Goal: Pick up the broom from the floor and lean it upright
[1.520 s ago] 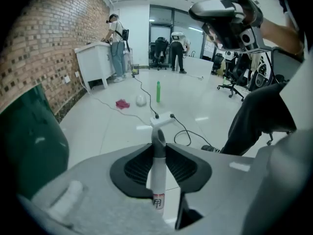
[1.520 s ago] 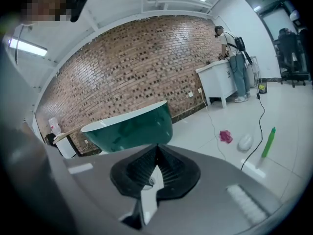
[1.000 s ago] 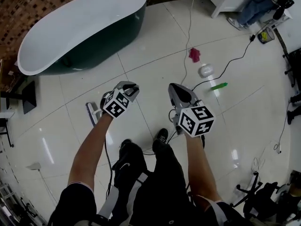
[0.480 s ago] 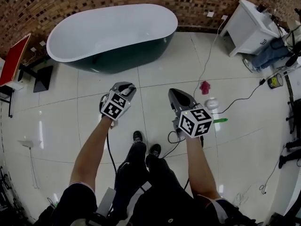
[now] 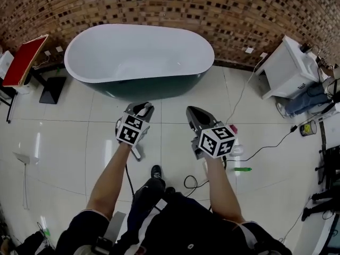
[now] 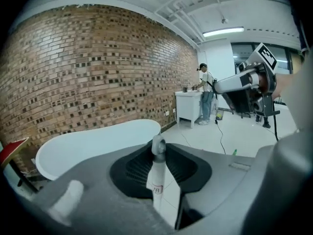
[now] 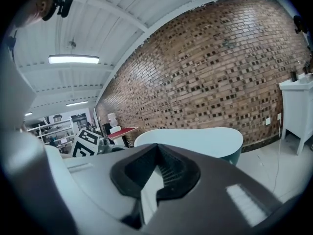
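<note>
My left gripper (image 5: 142, 109) is shut on the top of a short white broom handle (image 6: 156, 173). The handle's grey hanging loop (image 6: 157, 145) sticks out past the jaws. In the head view the broom's lower part (image 5: 137, 152) hangs below that gripper, above the tiled floor. My right gripper (image 5: 192, 116) is held level beside it, apart from the broom. Its jaws stand a narrow gap apart with nothing between them. It also shows at the right of the left gripper view, as the right gripper (image 6: 220, 86).
A white and dark green bathtub (image 5: 138, 52) stands ahead against the brick wall (image 5: 175, 4). A white cabinet (image 5: 287, 70) is at the right, with a person (image 6: 205, 94) beside it. A red rag (image 5: 232, 129), a green bottle (image 5: 243, 169) and cables (image 5: 265, 145) lie on the floor at the right.
Both grippers have risen and now point toward the bathtub. The broom, on the floor beside my left gripper before, has come up in it.
</note>
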A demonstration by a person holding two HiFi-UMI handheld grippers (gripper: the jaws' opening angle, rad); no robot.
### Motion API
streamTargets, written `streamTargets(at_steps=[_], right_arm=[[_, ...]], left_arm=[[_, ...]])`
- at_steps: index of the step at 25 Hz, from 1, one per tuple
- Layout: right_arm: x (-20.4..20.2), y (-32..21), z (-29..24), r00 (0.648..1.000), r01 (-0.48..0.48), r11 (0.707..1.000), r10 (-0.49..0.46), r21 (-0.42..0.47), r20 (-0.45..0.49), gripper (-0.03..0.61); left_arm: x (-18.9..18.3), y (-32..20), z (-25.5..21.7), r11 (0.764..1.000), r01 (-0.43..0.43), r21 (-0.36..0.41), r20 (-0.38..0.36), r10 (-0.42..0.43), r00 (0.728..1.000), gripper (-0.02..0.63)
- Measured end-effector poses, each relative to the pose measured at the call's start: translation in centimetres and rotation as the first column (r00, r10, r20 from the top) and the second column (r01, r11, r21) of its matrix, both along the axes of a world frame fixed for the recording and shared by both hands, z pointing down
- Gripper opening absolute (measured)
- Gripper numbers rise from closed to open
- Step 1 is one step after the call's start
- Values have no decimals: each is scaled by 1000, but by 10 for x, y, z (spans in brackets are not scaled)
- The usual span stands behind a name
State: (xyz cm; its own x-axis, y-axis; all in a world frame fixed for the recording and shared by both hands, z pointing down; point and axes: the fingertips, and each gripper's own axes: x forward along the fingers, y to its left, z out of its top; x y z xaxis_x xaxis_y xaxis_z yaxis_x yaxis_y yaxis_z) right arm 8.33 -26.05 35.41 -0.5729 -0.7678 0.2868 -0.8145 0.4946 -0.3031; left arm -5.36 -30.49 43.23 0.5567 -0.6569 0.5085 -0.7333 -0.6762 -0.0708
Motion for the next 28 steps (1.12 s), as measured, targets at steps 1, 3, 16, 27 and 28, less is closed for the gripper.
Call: streamTargets(at_steps=[1,3,16,27,28], right_arm=[[-4,-11,-2,1000,7,1000,-7,0,-1,5],[-10,-31,-5,1000,17,1000,-17,0,-7,5],[7,-177,0,986,165,986,-165,21,27,5],[39,-281,-2,923,382,924,-381,1,45,6],[38,-287,-2,919,391,920,-391,3,46,5]], left_arm=[[-2,-8,-3,1000,21,-3,-25,-21,999,86],[-5,-21,-10,999,53,-10,-64,-54,997,86],[22,-134,-18,961,270,-53,-150,-275,950,86],[40,-224,-27,851,521,-69,-159,-525,836,87],[40,-230,-27,845,530,-70,-163,-534,830,87]])
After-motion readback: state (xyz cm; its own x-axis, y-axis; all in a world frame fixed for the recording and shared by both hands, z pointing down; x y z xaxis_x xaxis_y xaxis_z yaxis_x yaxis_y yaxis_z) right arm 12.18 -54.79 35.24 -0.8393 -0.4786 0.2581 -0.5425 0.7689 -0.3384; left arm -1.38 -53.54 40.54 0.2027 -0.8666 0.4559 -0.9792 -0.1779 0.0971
